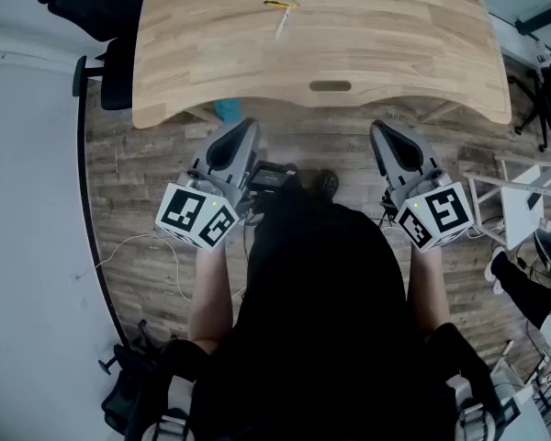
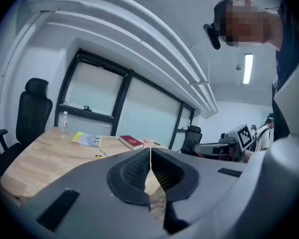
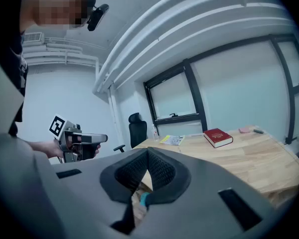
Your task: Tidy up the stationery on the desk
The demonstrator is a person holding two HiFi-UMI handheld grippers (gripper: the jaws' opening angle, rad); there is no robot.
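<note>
Your left hand-held gripper [image 1: 242, 129] sits low in front of you, short of the near edge of the bench [image 1: 349, 58]. Its jaws are together, tips meeting, with nothing between them. Your right hand-held gripper [image 1: 387, 132] is level with it on the other side, jaws likewise closed on each other and empty.

The stationery lies well apart from both. A yellow-and-black pen [image 1: 281, 5] and a white pen [image 1: 282, 26] lie just beside each other near the middle of the bench. At the far edge a yellow leaflet [image 2: 87, 139] lies flat toward the left and a red book [image 3: 218, 137] toward the right. A clear bottle [image 2: 64, 124] stands upright left of the leaflet. A black office chair [image 1: 87, 7] stands off the bench's far left corner.
</note>
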